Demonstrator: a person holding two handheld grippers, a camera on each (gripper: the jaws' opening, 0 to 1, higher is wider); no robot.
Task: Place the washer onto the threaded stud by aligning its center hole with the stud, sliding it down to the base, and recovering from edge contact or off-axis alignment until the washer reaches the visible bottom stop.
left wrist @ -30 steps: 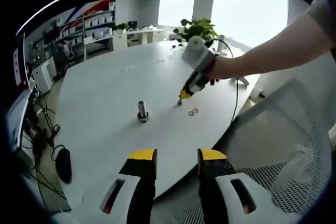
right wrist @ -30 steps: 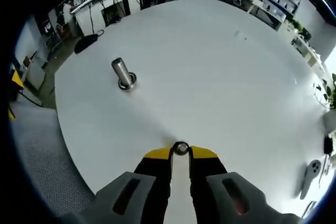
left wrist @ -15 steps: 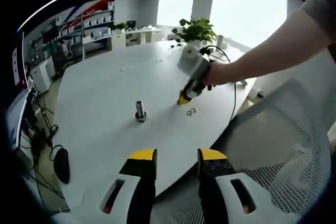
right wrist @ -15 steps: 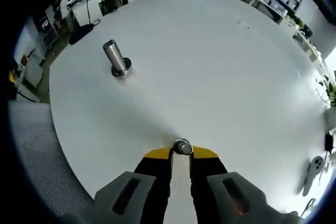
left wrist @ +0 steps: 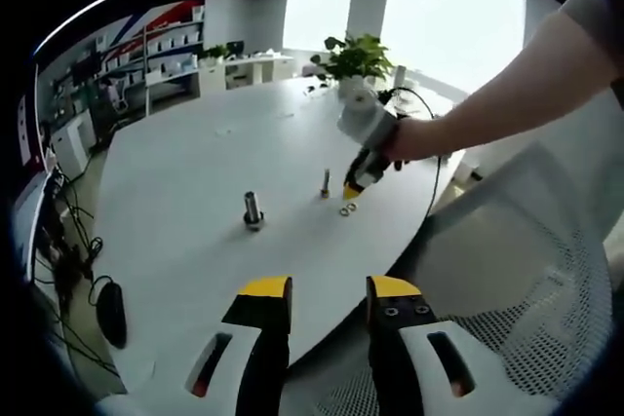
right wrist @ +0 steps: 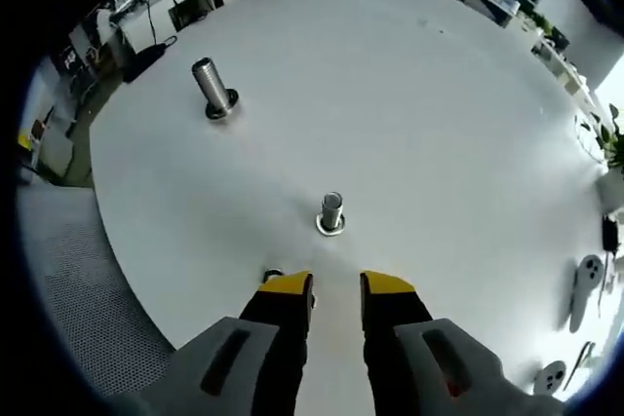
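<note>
**Ana:** Right gripper view first: the right gripper [right wrist: 336, 286] has its jaws parted with nothing between them, hanging just short of the small stud [right wrist: 331, 211], which stands upright on the white table [right wrist: 468, 133].

**Ben:** And the washer?

**Ana:** A washer [right wrist: 331, 227] lies flat around the foot of that stud, on the tabletop, so it looks fully down at the stop. I judge that placement done (threads are too small to check for tilt).

**Ben:** Anything left?

**Ana:** A bit of metal [right wrist: 273, 275] peeks out beside the left fingertip; in the left gripper view two spare washers [left wrist: 347, 209] lie near the right gripper [left wrist: 352, 190]. A larger stud [right wrist: 209, 87] stands well apart with no loose ring that I can make out.

**Ben:** The left gripper?

**Ana:** The left gripper [left wrist: 328, 289] is open and empty, off the table edge.
</note>
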